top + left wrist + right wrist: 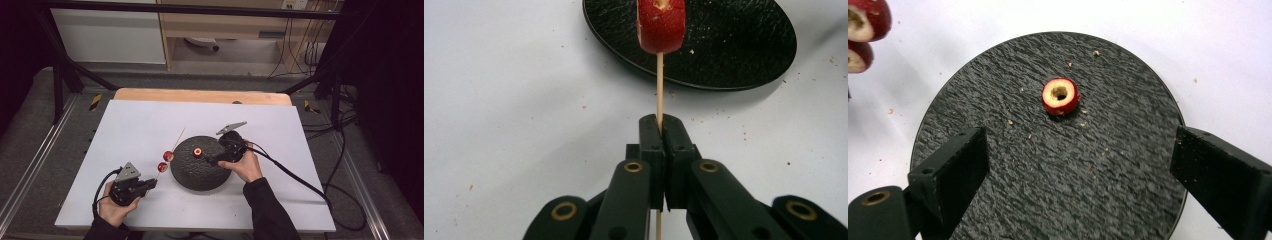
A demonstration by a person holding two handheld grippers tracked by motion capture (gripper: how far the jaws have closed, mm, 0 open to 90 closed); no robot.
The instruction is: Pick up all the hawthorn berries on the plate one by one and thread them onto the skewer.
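From the high view I have the left gripper [148, 184] low on the desk [140, 125], at the near left, clamped on the bottom end of a thin wooden skewer [172, 144]. The skewer slants up and away toward the far right, and two red fruit pieces [165, 161] sit threaded on it, one just above the other, beside the left edge of the round black plate [200, 172]. My right gripper [212, 161] hangs over the plate's right half, with its jaws spread. A third red fruit piece, a loose one [198, 151], lies on the far part of the plate, a little apart from that gripper.

In the left gripper view the two black jaws are pressed together with the skewer [659, 85] running straight up between them. The nearest fruit piece [661, 24] sits high on the stick, cut off by the top edge, and the plate [734, 45] lies behind it on the white desk [514, 100], which carries scattered crumbs.

In the right gripper view the jaws stand wide apart at either side with nothing between them, and the plate [1048, 175] lies beneath. The loose fruit piece [1061, 96] rests on it past the middle, cut face up, with a hole through its pale core. Crumbs lie around it. The two skewered pieces [863, 37] show at the top left corner, off the plate; the stick itself is too thin there for me to make out, I think.
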